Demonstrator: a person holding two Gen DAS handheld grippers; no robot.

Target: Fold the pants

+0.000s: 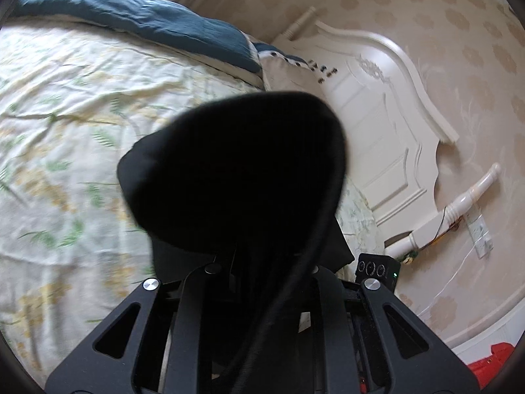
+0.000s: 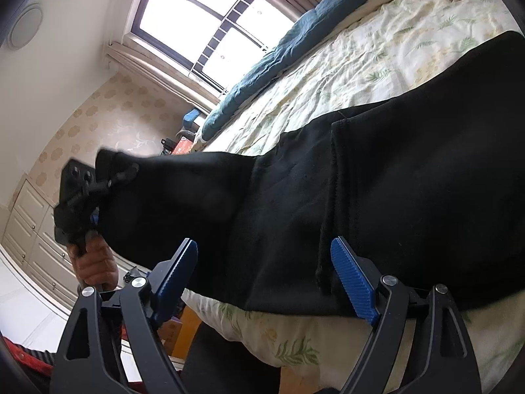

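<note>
Black pants lie across the floral bedsheet. One end is lifted off the bed at the left of the right wrist view. My left gripper is shut on that lifted end. In the left wrist view the held black cloth bulges over the fingers and hides their tips. My right gripper is open, with its blue pads on either side of the pants' near edge by the front edge of the bed.
A blue quilt lies along the far side of the bed. A cream headboard and pillow stand at the head end. A window and cupboards are beyond. A red object lies on the floor.
</note>
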